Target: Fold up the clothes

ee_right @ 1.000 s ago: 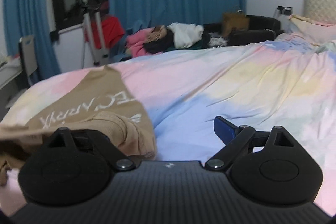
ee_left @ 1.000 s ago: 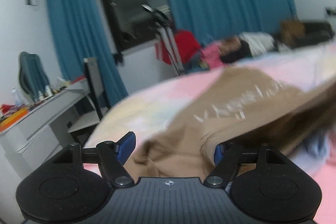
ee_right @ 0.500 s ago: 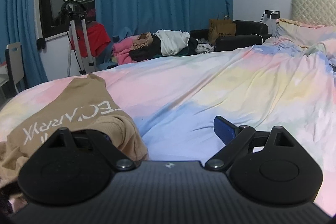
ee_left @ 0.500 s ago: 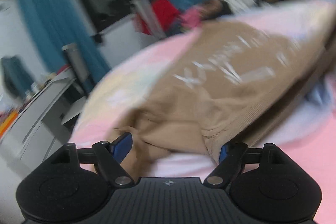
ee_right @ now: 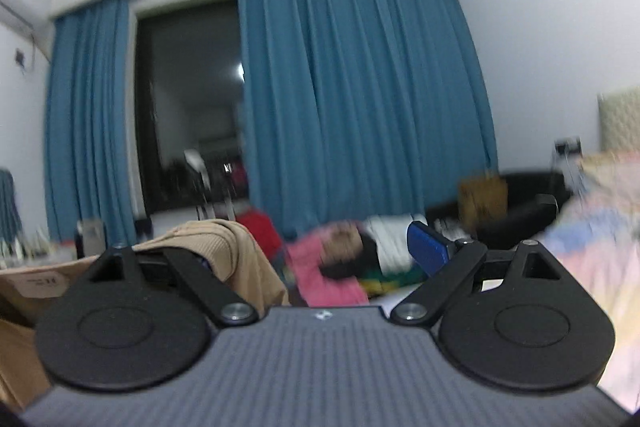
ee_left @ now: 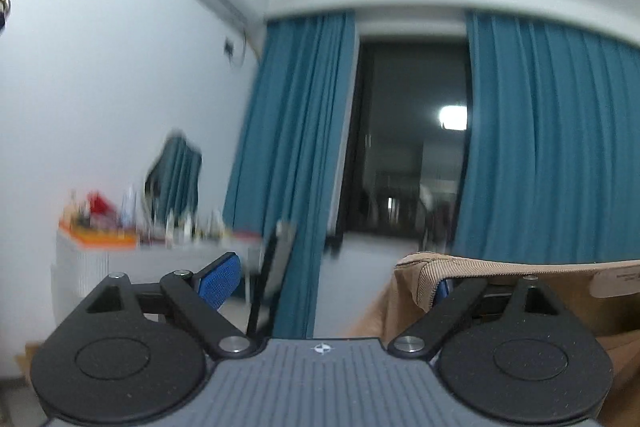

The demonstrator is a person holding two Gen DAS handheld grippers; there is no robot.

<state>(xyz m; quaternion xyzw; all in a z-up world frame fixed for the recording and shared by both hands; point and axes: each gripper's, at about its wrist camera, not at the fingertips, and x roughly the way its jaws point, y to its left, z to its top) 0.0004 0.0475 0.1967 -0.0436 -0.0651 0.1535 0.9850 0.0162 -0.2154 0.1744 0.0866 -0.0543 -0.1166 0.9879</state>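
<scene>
Change since a second ago: both views have swung up off the pastel bed to the window wall, and the tan sweatshirt [ee_left: 520, 269] that lay crumpled on the bedcover now hangs raised between the two grippers.
Garment: a tan ribbed hem drapes over the inner finger of each tool, the right-hand finger in the left wrist view and the left-hand finger in the right wrist view, so the cloth spans the gap between them; a paper tag shows on it at the right edge of the left view.
Left gripper [ee_left: 332, 279]: fingers wide apart and opening; cloth lies hooked over one blue pad, the other pad [ee_left: 219, 279] stands bare, nothing pinched between them.
Right gripper [ee_right: 320, 251]: fingers spread wide; fabric [ee_right: 224, 247] is draped over the left finger, the far blue pad [ee_right: 426, 253] is clear of it; no clamp visible.
Step in hand: judged to be the lift and shake-out, raising the sweatshirt by its hem to let it hang straight before laying it flat.
Next move: likely calls for keeping the hem taut between the tools and lowering it onto the bed [ee_right: 600, 227]; with open fingers, the cloth could slip off.
Pose: both tools held about level, side by side, aimed at the window.
Surroundings: blue curtains [ee_right: 360, 99] flank a dark window [ee_left: 408, 147]; a cluttered counter [ee_left: 160, 247] stands far left, a heap of clothes [ee_right: 340, 259] far beyond the bed; all motion-blurred.
</scene>
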